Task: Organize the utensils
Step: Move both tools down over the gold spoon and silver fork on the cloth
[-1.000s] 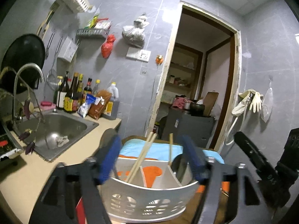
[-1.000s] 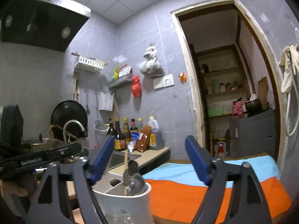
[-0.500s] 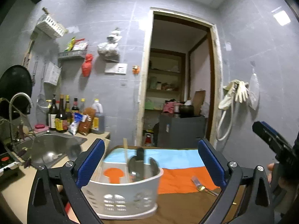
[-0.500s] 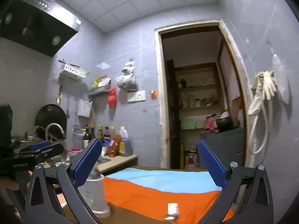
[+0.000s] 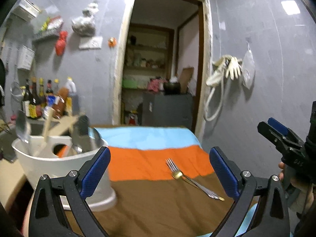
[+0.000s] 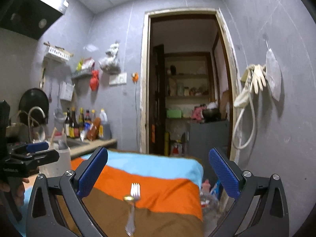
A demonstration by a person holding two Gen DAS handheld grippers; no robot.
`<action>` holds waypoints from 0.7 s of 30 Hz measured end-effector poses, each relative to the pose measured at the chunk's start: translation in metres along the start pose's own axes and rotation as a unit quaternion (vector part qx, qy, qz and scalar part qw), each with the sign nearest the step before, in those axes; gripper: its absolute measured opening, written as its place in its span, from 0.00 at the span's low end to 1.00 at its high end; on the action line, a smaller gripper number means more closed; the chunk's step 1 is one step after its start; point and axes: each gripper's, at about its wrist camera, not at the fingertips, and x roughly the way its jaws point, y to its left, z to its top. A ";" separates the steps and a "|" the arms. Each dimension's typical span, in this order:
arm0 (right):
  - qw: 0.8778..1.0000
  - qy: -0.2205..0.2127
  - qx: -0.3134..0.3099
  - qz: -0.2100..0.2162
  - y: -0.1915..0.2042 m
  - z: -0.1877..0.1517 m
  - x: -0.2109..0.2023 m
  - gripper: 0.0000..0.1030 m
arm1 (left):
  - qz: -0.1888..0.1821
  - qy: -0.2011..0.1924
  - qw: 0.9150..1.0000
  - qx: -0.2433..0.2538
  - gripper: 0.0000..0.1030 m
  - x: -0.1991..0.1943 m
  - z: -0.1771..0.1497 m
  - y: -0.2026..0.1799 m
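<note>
Nearest the left wrist camera, the left gripper [image 5: 159, 169] has its blue-padded jaws spread wide and holding nothing; a second ago they framed the white utensil holder [image 5: 57, 164] head-on, and now that holder sits off to the left edge of the view, just beside the left finger. The right gripper [image 6: 158, 172] is likewise spread and empty, and where it earlier looked over the holder's rim it now looks down at the striped cloth [image 6: 156, 179]. On that cloth lie a silver fork [image 5: 183, 174] and a gold spoon [image 5: 177, 174], crossing each other where brown meets orange, between the left gripper's fingers and well apart from the holder. The left view shows the holder's contents, a steel spoon [image 5: 22, 127], wooden chopsticks [image 5: 47, 124] and dark-handled pieces, blurred by motion; the right view only shows the holder [image 6: 61, 158] partly hidden behind the other gripper. The right view alone shows the range hood [image 6: 33, 17] and tap [image 6: 36, 111]. Farther back, both show sauce bottles [image 6: 79, 122], the open doorway [image 5: 162, 63] and rubber gloves [image 5: 231, 67] on the wall.
</note>
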 end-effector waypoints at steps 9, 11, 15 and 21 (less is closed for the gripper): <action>0.995 0.088 0.036 0.010 -0.035 -0.027 0.028 1.00 | -0.029 0.114 0.993 -0.009 0.95 0.053 -0.014 -0.013; 0.992 0.113 0.048 0.018 -0.040 -0.033 0.038 1.00 | -0.038 0.149 0.988 -0.018 0.94 0.070 -0.016 -0.012; 0.982 0.173 0.071 0.032 -0.050 -0.048 0.062 0.96 | -0.054 0.192 0.979 -0.032 0.79 0.095 -0.017 -0.006; 0.959 0.261 0.089 0.058 -0.059 -0.070 0.097 0.71 | -0.077 0.256 0.961 -0.070 0.50 0.132 -0.022 0.006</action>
